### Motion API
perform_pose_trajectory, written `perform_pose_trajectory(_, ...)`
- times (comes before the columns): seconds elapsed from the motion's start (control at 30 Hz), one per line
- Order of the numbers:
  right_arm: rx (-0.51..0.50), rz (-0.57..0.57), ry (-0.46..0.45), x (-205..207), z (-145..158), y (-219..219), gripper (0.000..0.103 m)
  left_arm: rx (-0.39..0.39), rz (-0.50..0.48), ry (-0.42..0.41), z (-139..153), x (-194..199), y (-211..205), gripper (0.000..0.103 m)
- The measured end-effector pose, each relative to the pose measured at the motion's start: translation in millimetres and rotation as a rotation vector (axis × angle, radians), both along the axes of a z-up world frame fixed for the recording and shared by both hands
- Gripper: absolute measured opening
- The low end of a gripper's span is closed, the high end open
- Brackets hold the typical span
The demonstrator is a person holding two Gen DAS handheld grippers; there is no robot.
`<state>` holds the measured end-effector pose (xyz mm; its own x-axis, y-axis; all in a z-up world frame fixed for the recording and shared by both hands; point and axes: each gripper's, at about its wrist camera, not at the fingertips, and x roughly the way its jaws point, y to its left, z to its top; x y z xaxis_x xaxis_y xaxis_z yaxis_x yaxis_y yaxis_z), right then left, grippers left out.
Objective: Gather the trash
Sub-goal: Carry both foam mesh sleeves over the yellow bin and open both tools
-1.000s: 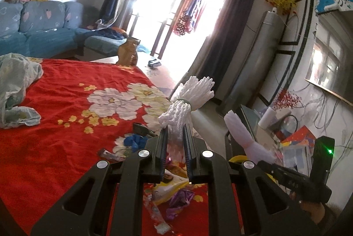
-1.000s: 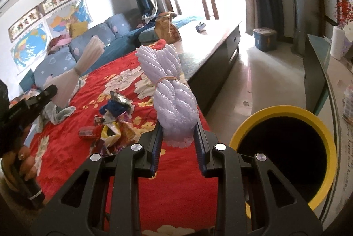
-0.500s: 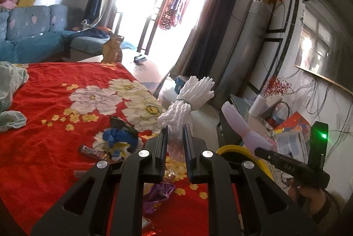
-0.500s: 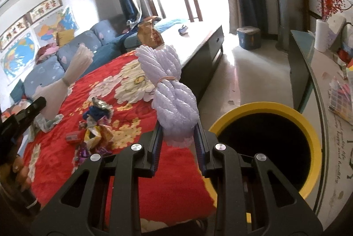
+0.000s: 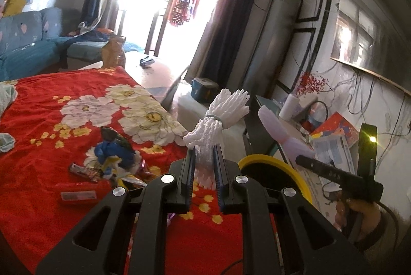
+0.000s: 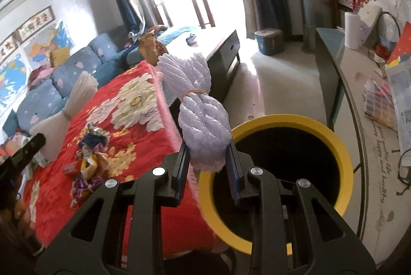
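On the red floral cloth [image 5: 46, 198] at far left, a loose heap of crinkled foil wrappers [image 5: 113, 162] lies scattered, too tangled to count. Beside it, the left hand-held gripper [image 5: 204, 167] is clenched on one white foam-mesh bundle [image 5: 221, 118], ribbed and netted, cinched at its waist by a band so both ends flare. Further right, the right hand-held gripper [image 6: 207, 159] grips one lilac foam-mesh bundle [image 6: 197, 108] of the same knotted shape, bound by a thin rubber band. Its lower end sits just over the rim of one round yellow bin [image 6: 344, 146] with a dark, smooth interior, standing beside the bed edge.
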<state>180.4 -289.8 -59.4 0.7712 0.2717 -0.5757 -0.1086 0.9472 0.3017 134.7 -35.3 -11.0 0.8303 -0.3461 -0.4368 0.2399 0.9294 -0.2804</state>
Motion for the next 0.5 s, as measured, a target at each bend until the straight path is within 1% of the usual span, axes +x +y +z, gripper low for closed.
perform_pose_trajectory(0.5,0.021,-0.107,0.042,-7,-18,-42,0.021,0.053,-0.092,0.035,-16,2,-42,0.014)
